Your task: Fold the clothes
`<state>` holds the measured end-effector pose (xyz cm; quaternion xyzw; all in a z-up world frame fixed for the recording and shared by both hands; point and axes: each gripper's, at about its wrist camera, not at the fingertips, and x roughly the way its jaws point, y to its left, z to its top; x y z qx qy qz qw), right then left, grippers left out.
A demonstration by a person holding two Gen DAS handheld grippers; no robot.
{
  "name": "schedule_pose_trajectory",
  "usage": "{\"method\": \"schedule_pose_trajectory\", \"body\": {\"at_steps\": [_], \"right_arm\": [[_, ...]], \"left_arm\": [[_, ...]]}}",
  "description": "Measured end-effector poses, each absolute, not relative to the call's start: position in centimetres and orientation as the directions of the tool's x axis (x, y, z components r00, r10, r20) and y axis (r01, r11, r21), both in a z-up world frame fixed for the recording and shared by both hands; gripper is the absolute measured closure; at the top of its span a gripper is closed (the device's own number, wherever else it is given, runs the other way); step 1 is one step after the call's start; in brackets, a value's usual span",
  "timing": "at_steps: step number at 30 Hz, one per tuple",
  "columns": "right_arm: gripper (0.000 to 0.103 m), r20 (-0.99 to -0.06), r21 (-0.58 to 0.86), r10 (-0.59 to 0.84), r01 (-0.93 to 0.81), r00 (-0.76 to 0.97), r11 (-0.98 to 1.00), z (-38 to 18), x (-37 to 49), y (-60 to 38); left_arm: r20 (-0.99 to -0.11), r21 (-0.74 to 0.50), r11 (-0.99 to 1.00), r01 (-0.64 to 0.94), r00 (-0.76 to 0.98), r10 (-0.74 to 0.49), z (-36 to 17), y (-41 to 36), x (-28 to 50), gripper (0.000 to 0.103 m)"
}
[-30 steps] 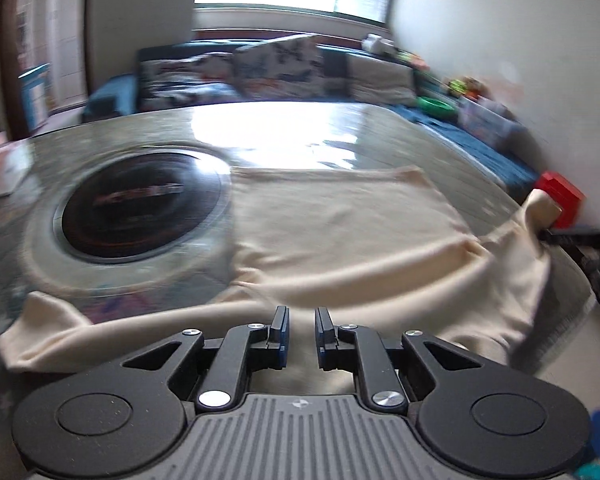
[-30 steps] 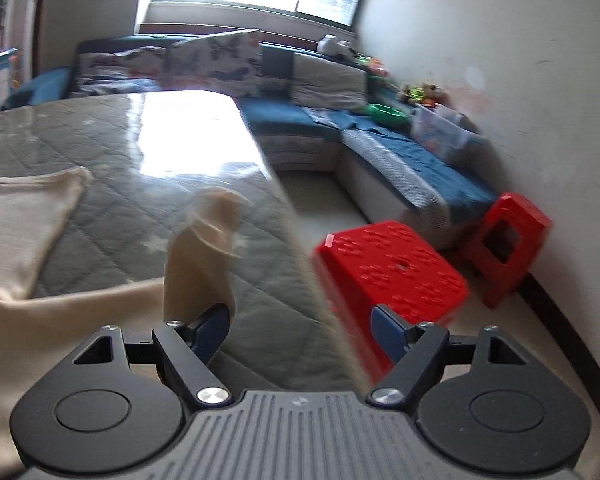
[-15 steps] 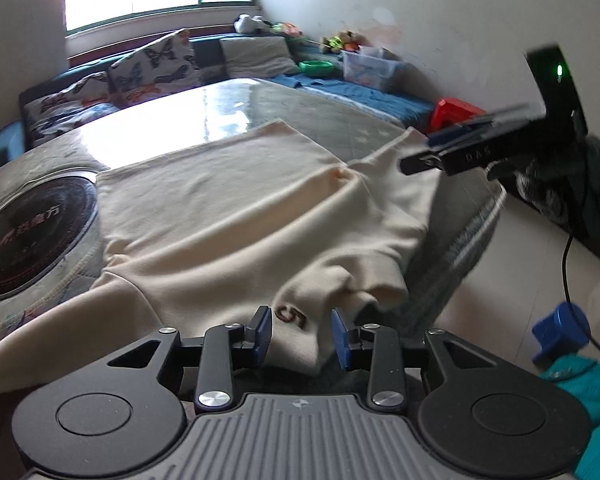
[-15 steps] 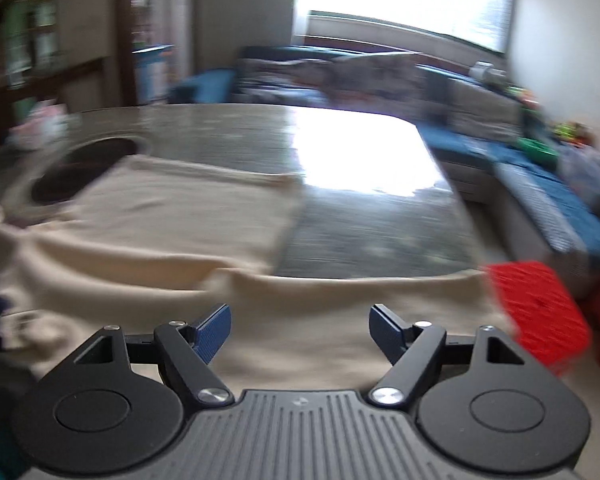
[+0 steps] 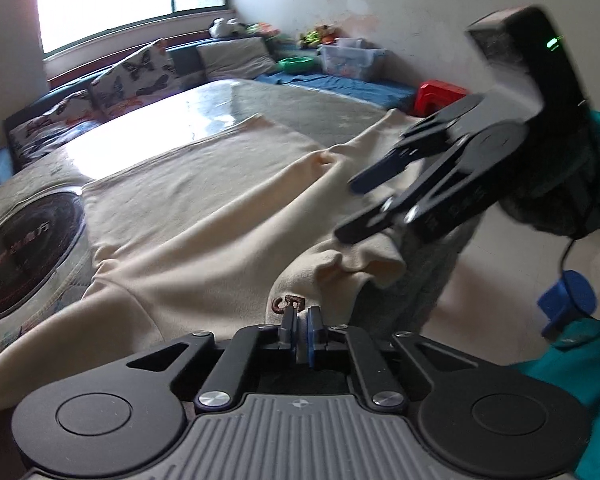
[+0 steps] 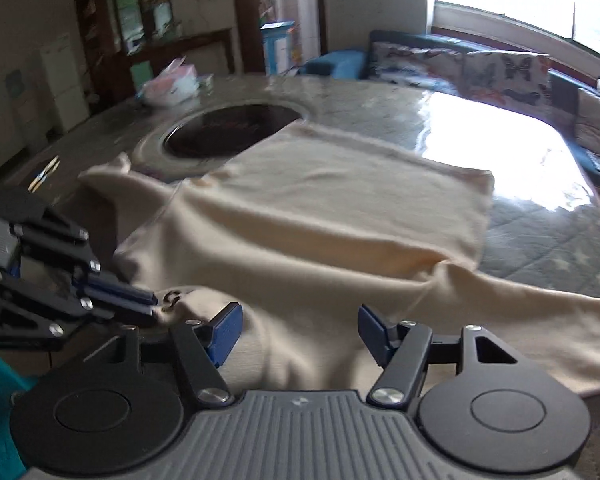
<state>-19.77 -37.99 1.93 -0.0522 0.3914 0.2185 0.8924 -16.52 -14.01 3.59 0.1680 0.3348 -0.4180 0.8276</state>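
Note:
A cream long-sleeved top (image 5: 204,216) lies spread on the grey quilted table, its near edge hanging over the table's front. My left gripper (image 5: 299,326) is shut on the top's neck edge, by a small brown label (image 5: 288,303). It shows in the right wrist view (image 6: 150,306) at the left, pinching the fabric. My right gripper (image 6: 300,330) is open, just above the top (image 6: 320,232) near the collar. In the left wrist view the right gripper (image 5: 350,210) hovers over the top's right shoulder, jaws apart.
A round black hob (image 6: 232,130) is set into the table (image 6: 540,240) under the top's far left corner. A blue sofa with cushions (image 5: 140,76) runs behind. A red stool (image 5: 436,96) and a blue object (image 5: 568,300) are on the floor at right.
My left gripper has closed on the top's neck edge. My right gripper has swung left across the top and come close to the left one, still open.

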Motion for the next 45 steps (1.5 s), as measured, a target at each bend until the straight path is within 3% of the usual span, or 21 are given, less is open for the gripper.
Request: {"method": "schedule_pose_trajectory", "body": {"at_steps": [8, 16, 29, 35, 45], "right_arm": [[0.037, -0.767, 0.105, 0.409, -0.531, 0.495, 0.841, 2.0, -22.5, -37.0], [0.037, -0.692, 0.054, 0.302, -0.371, 0.655, 0.927, 4.0, -18.0, -39.7], [0.038, -0.765, 0.038, 0.190, -0.252, 0.615, 0.967, 1.4, -15.8, -43.2], [0.038, -0.738, 0.072, 0.216, -0.243, 0.640, 0.967, 2.5, -13.8, -43.9], [0.054, -0.729, 0.088, 0.172, -0.158, 0.662, 0.983, 2.8, -5.2, -45.7]], "left_arm": [[-0.698, -0.081, 0.569, 0.818, 0.361, -0.618, 4.3, -12.2, -15.9, 0.094], [-0.629, -0.106, 0.651, 0.751, 0.457, -0.629, 6.6, -12.2, -11.5, 0.094], [-0.717, -0.148, 0.790, 0.594, 0.486, -0.500, 2.4, -12.5, -4.0, 0.094], [-0.707, -0.126, 0.824, 0.552, 0.533, -0.466, 3.7, -12.2, -1.9, 0.093], [-0.725, -0.032, 0.913, 0.407, 0.619, -0.301, 4.1, -12.9, 5.2, 0.090]]}}
